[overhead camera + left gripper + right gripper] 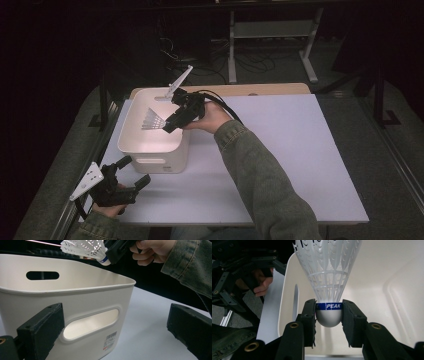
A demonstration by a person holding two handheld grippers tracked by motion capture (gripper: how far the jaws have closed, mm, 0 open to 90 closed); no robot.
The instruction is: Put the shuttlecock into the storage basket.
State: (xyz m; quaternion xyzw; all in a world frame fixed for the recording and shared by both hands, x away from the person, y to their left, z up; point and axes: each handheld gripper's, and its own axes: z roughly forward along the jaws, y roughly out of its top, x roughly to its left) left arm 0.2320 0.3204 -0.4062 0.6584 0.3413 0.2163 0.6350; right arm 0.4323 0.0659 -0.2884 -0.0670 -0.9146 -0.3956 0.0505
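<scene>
A white plastic shuttlecock with a blue band on its cork hangs over the open white bin. My right gripper is shut on its cork, one pad on each side, skirt pointing away from the jaws. In the high view the right gripper holds the shuttlecock above the bin's inside. The left gripper view has the shuttlecock above the bin's rim. My left gripper rests near the table's front left corner, open, nothing between its fingers, facing the bin's handle slot.
The bin stands at the left of a white tabletop. A wooden board edge lies behind it. Beyond the table are a metal stand and cables on the floor. The right half of the table is bare.
</scene>
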